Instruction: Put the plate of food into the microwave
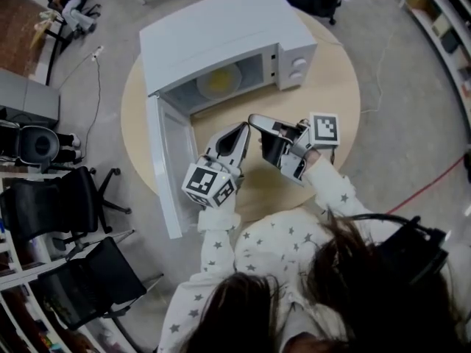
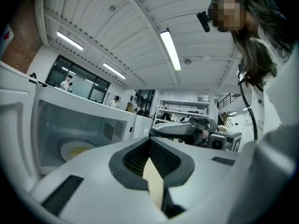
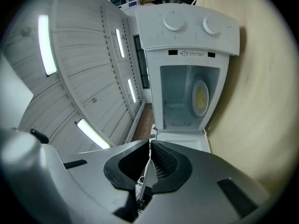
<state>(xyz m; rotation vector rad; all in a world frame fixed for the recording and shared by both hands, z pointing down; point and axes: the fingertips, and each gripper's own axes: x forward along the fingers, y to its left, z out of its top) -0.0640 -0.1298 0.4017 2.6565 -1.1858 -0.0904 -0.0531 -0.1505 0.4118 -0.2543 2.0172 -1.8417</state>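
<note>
The white microwave (image 1: 221,31) stands on the round wooden table (image 1: 331,87), its door (image 1: 168,164) swung wide open to the left. A white plate with yellow food (image 1: 219,81) lies inside the cavity, also visible as the plate (image 2: 77,149) and the plate (image 3: 201,97). My left gripper (image 1: 245,126) hangs over the table in front of the opening, jaws shut and empty. My right gripper (image 1: 254,118) is close beside it, tips nearly touching the left one, jaws together with nothing between them. Each points toward the cavity: left gripper (image 2: 149,139), right gripper (image 3: 150,141).
Black office chairs (image 1: 81,204) stand on the floor to the left of the table. A red cable (image 1: 434,182) runs over the floor at the right, below shelving (image 1: 441,13). The microwave's two knobs (image 1: 298,66) face the right side.
</note>
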